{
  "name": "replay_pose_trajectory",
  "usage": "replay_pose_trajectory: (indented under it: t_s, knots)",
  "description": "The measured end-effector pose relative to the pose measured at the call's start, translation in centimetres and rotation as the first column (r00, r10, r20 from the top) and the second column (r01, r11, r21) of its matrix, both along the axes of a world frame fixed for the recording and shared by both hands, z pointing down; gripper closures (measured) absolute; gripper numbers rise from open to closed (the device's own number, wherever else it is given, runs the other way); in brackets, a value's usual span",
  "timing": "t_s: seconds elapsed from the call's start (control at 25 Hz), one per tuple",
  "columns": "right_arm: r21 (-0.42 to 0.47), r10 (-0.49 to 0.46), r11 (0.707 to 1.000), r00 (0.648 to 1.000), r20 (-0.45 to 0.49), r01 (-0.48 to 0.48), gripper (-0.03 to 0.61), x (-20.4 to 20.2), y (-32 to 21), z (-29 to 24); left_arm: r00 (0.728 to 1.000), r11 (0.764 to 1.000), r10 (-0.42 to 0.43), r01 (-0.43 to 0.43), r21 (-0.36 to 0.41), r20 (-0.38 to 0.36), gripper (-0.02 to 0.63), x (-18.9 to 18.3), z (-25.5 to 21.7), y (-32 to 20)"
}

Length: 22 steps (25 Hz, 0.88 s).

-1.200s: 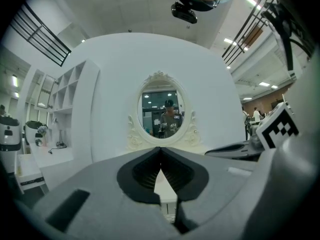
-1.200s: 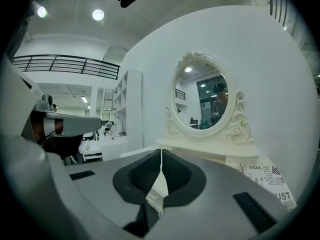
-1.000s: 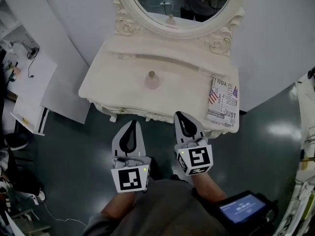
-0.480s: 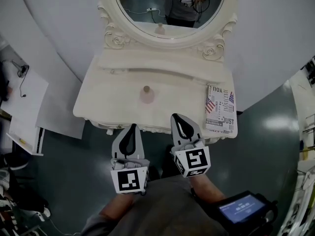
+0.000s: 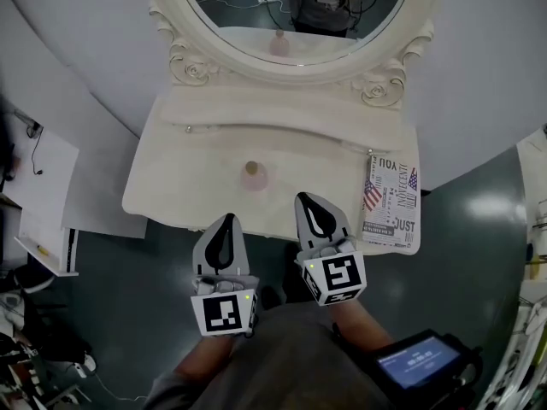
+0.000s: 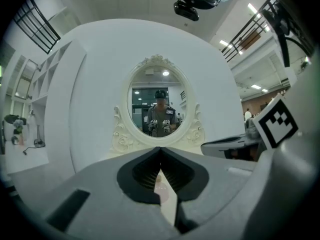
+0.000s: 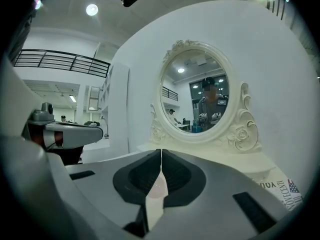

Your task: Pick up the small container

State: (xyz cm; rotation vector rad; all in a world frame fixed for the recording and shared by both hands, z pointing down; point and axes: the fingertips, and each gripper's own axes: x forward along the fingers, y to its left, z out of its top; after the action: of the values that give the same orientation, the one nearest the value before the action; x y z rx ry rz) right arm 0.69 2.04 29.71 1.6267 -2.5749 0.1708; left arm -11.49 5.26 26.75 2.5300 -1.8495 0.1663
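The left tongs (image 5: 226,219) are closed tip to tip, with nothing gripped; the left gripper view shows their dark pads meeting at the tip (image 6: 160,149), and only a pale pink blur of the container (image 6: 161,187) shows through the slit lower down; the right tongs (image 5: 307,198) are likewise pressed together and empty, tips meeting (image 7: 161,152) in their own view; neither pair touches anything. From the head view the left tips lie at the front edge of the tabletop (image 5: 171,173) and the right tips reach just over that edge; the two pairs point side by side toward the mirror (image 5: 295,11). The container (image 5: 252,176), small, pinkish and capped, stands about mid-depth on the tabletop, a little left of centre, beyond the tips and between their lines, apart from both. Bare tabletop lies all round it: clear to the left edge, clear back to the raised ledge under the mirror, clear forward to the front edge. The magazine (image 5: 391,199) lies flat at the right front corner, well apart from the container, its near end at the front edge. Dark floor (image 5: 479,229) lies open off the right edge and below the front edge. Count: two tongs, one container, one magazine, one mirror.
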Motion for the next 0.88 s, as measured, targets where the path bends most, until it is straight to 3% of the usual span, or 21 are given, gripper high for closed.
replay_pose_trajectory:
  t_s: [0.16, 0.52, 0.88]
  knots:
    - [-0.023, -0.027, 0.999, 1.000, 0.008, 0.028, 0.563, 0.4, -2.9, 0.9, 1.000, 1.000, -0.009, 0.010, -0.028, 0.012, 0.601, 0.9, 1.3, -2.8]
    - [-0.010, -0.096, 0.995, 0.994, 0.046, 0.097, 0.563, 2.0, -9.7, 0.2, 0.998, 0.998, -0.060, 0.061, -0.011, 0.032, 0.601, 3.2, 0.1, -9.1]
    - [0.028, -0.152, 0.988, 0.985, 0.082, 0.150, 0.563, 0.9, -12.1, -1.2, 0.990, 0.991, -0.127, 0.124, 0.042, 0.068, 0.601, 1.9, -2.1, -10.6]
